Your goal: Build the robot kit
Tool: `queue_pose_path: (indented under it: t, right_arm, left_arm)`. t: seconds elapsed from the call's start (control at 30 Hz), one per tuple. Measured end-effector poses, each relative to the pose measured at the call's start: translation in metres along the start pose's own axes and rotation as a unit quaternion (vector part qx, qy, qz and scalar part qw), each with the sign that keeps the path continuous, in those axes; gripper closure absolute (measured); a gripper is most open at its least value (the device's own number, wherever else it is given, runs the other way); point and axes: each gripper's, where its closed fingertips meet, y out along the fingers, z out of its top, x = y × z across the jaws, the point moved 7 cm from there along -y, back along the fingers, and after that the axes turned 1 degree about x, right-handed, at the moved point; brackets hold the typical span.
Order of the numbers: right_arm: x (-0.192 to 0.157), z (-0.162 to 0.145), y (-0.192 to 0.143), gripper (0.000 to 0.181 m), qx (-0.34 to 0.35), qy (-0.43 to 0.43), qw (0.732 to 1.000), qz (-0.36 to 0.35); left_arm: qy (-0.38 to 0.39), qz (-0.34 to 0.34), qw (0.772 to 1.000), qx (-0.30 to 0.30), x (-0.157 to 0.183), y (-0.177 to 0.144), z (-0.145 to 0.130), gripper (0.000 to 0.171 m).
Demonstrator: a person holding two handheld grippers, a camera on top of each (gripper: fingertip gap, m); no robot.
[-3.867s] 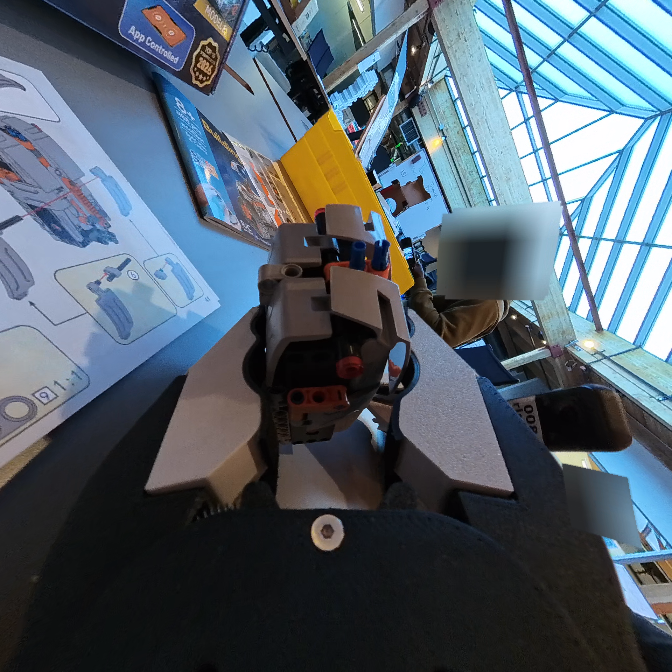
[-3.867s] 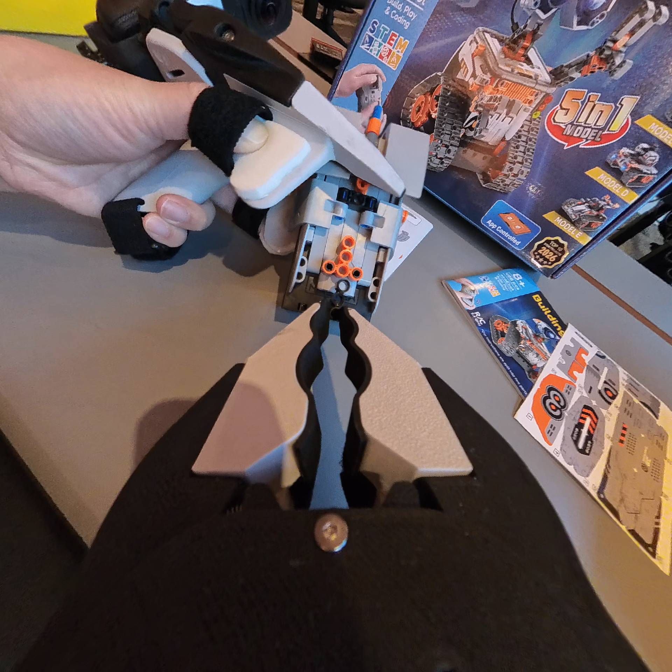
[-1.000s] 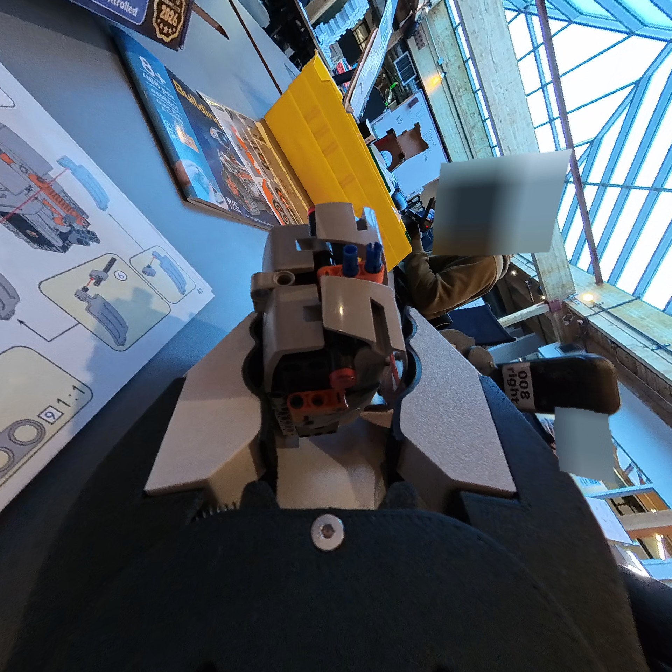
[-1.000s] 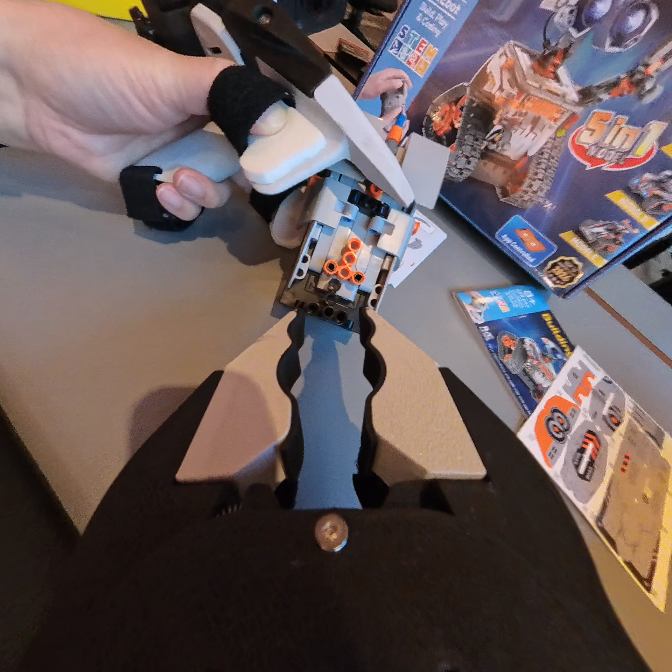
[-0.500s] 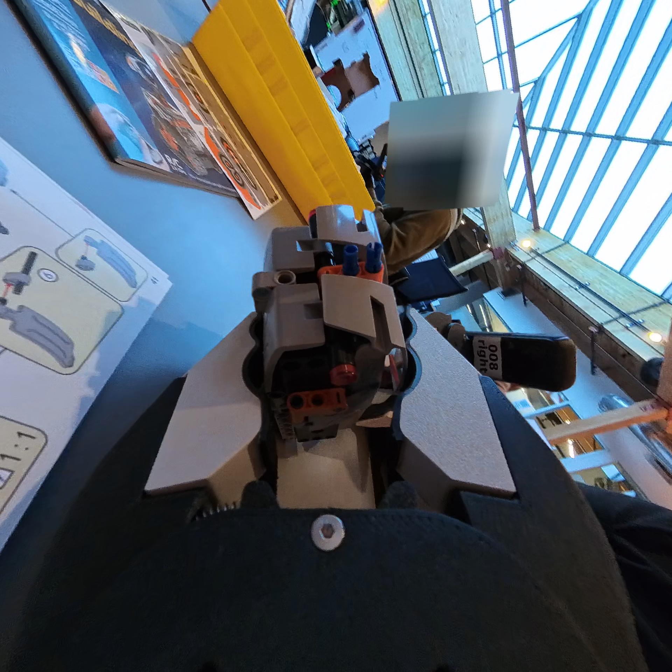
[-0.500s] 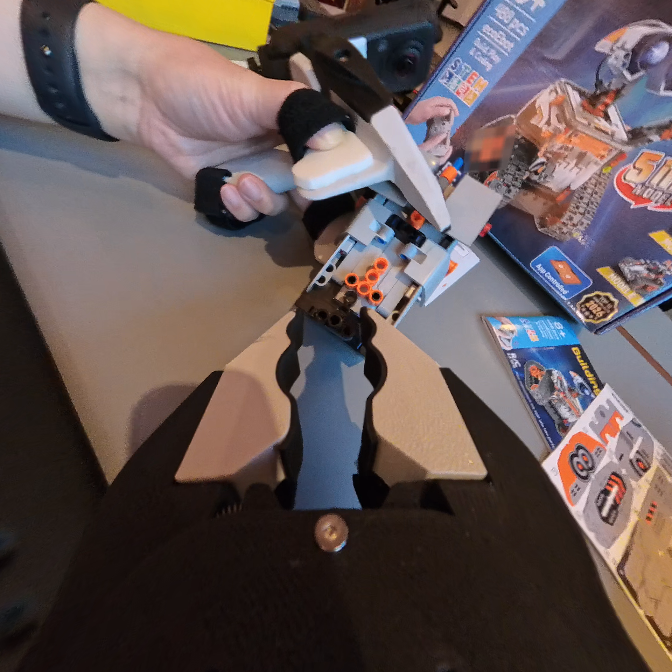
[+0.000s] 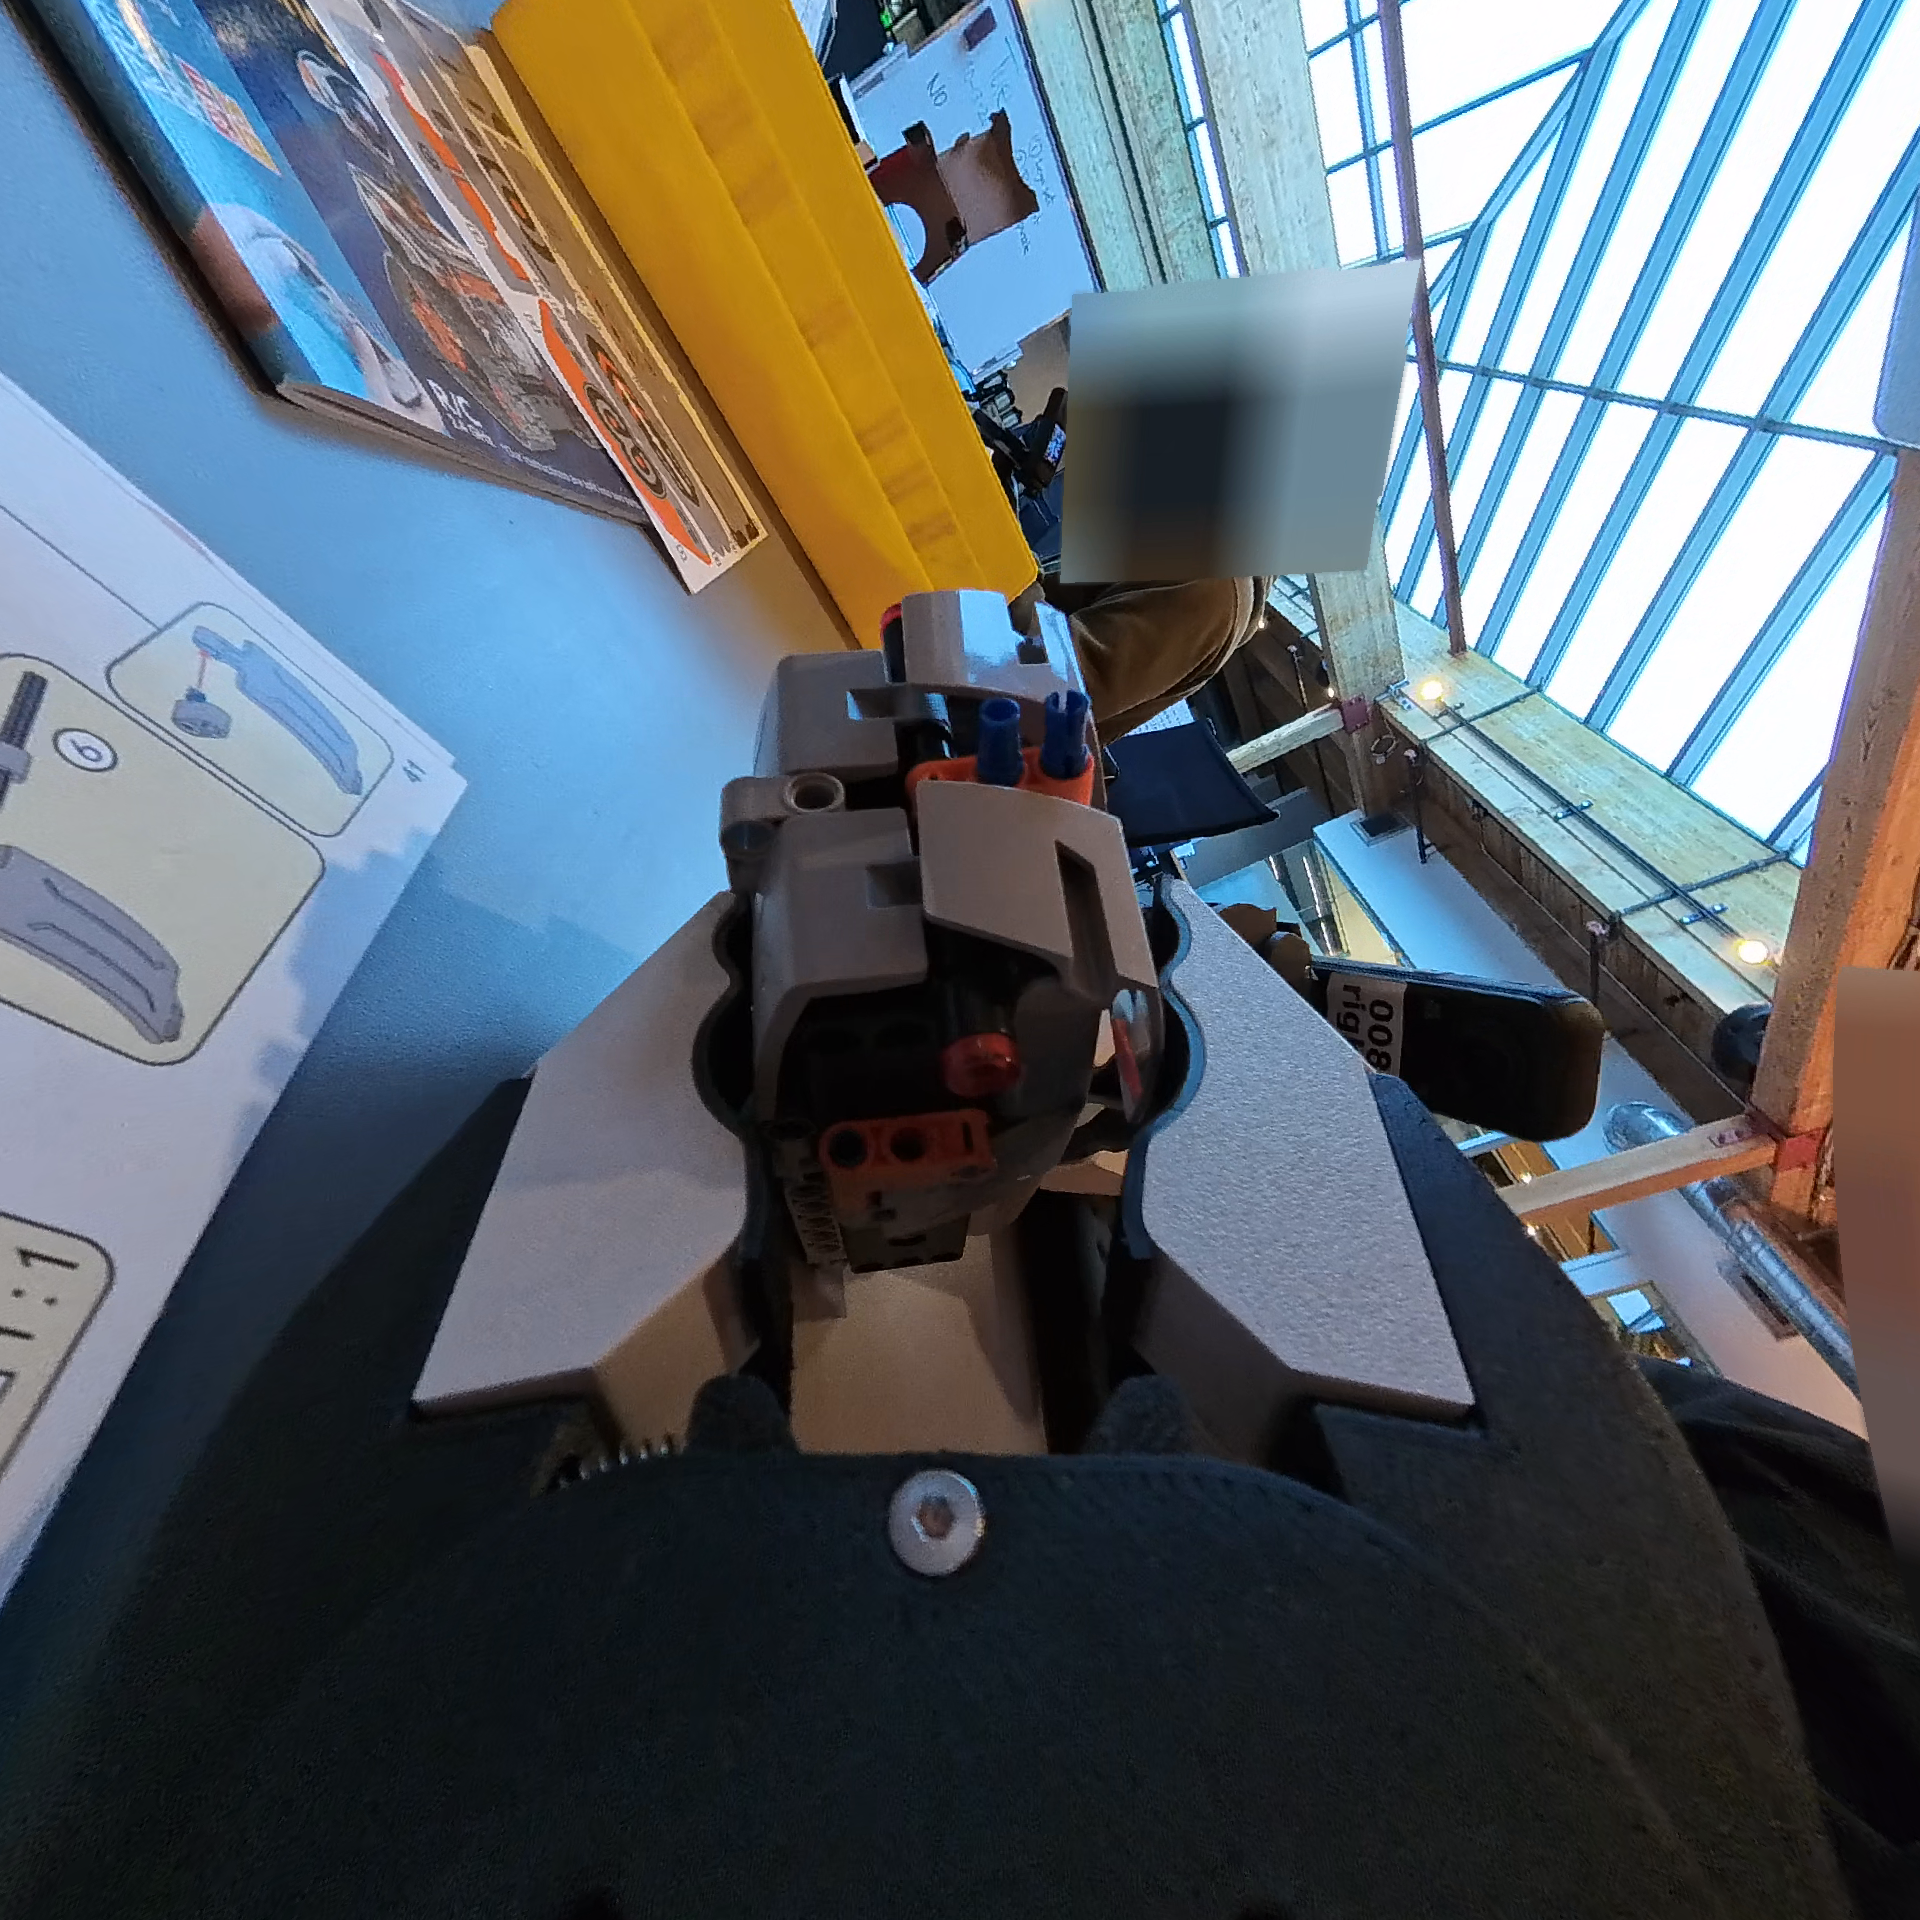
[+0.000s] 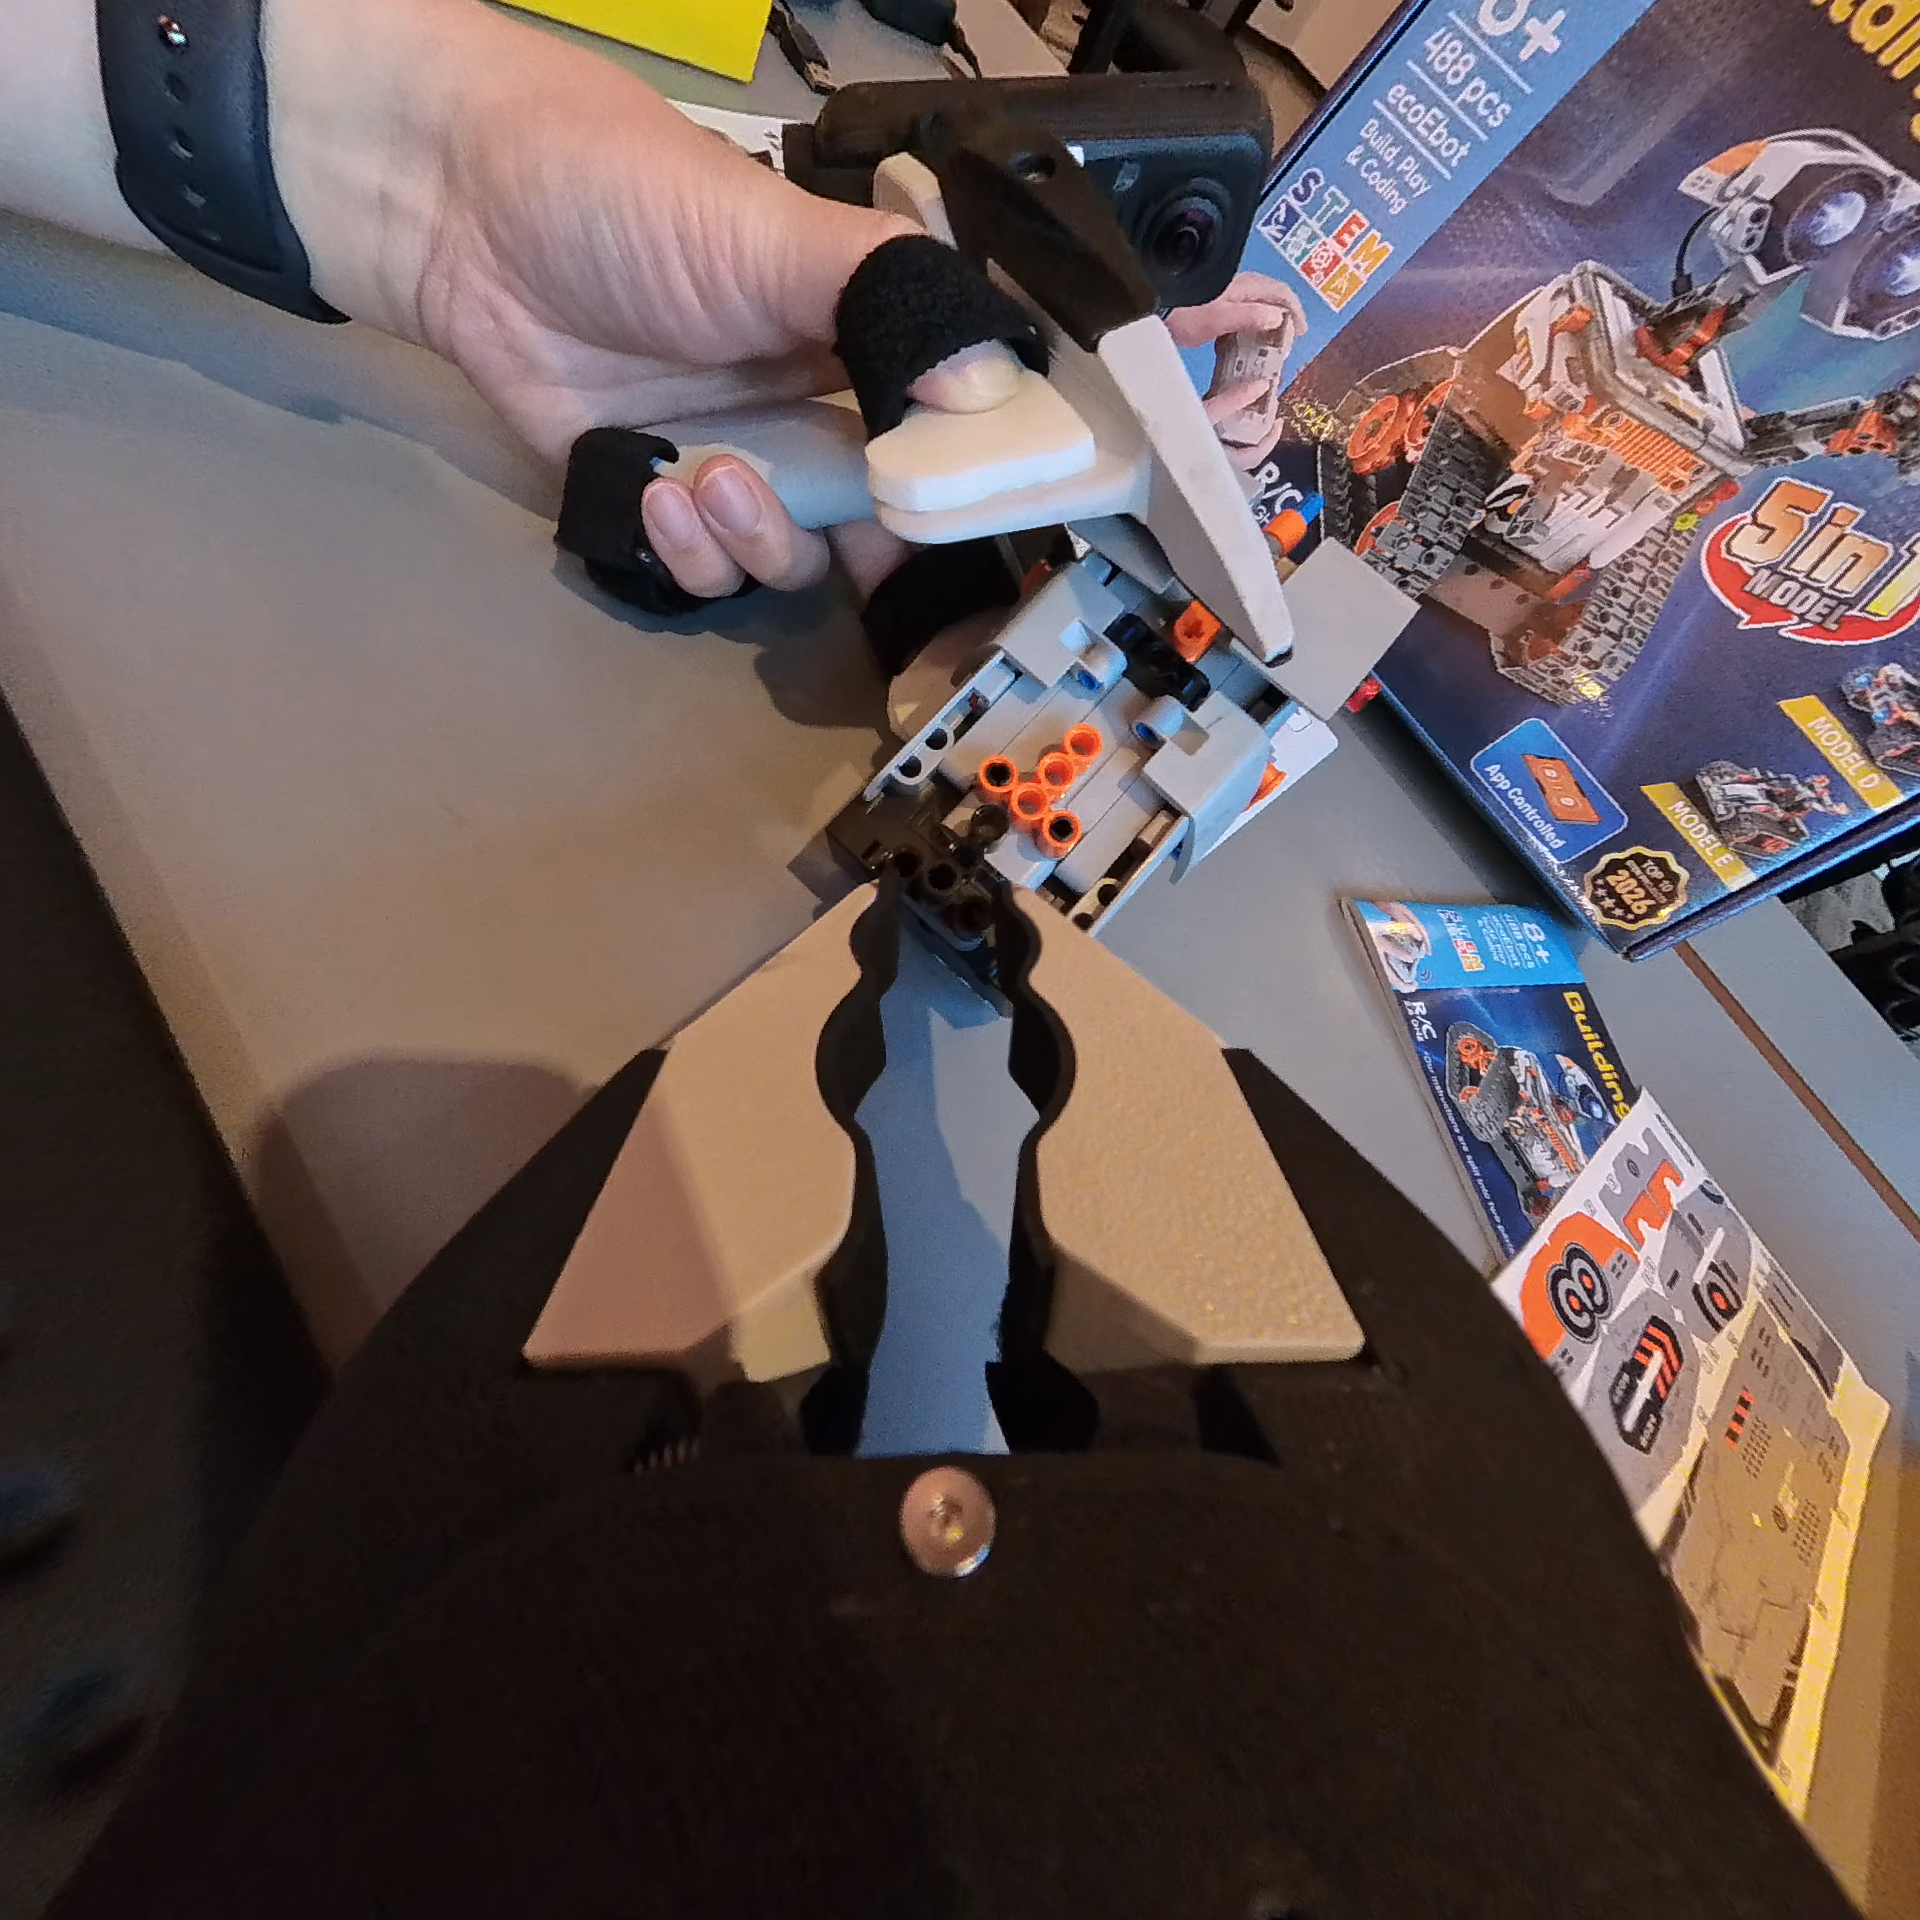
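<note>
A grey brick-built model (image 7: 852, 935) with orange and blue pins sits between the fingers of my left gripper (image 7: 945, 904), which is shut on it. In the right wrist view a hand holds that left gripper (image 8: 1304, 649) over the grey table (image 8: 416, 779), with the model (image 8: 1081, 748) tilted and its black end toward me. My right gripper (image 8: 951, 904) is partly open. Its fingertips stand on either side of a corner of the model's black end. I cannot tell whether they touch it. Part of the right gripper (image 7: 1455, 1049) shows as a black body in the left wrist view.
A large blue toy box (image 8: 1610, 468) stands at the right. A blue booklet (image 8: 1496, 1070) and a sticker sheet (image 8: 1704, 1403) lie in front of it. An open instruction sheet (image 7: 156, 935) and a yellow bin (image 7: 790, 291) are on the table. A seated person (image 7: 1153, 634) is behind. The gap from one gripper's tips to the other's is roughly 6 centimeters.
The right gripper opened from nearly shut and now flanks the model's black end. The left gripper turned and tilted the model, still holding it.
</note>
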Motion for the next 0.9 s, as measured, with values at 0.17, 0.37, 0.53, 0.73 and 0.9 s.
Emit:
queue_pose_path:
  t: [0.17, 0.37, 0.53, 0.73, 0.9]
  right_arm:
    - [0.0013, -0.0008, 0.0007, 0.166, 0.0, 0.018, 1.0, 0.005]
    - [0.0009, -0.0028, 0.003, 0.17, -0.011, 0.024, 1.0, 0.004]
    - [0.0008, -0.0028, 0.0028, 0.17, -0.011, 0.03, 0.999, 0.005]
    - [0.0, -0.0028, 0.0026, 0.17, -0.015, 0.034, 0.999, 0.001]
    - [0.0005, -0.0031, 0.0029, 0.17, -0.014, 0.033, 0.999, 0.001]
  left_arm:
    - [-0.001, 0.003, 1.0, 0.004, -0.0003, -0.0004, 0.0002, 0.099]
    - [0.003, 0.005, 1.0, 0.005, 0.0008, -0.0009, -0.0003, 0.099]
    - [0.004, 0.007, 1.0, 0.006, 0.0011, -0.0006, -0.0004, 0.099]
    - [0.011, 0.012, 1.0, 0.006, 0.0023, -0.0004, -0.0006, 0.099]
    - [0.008, 0.015, 1.0, 0.008, 0.0019, -0.001, -0.0006, 0.099]
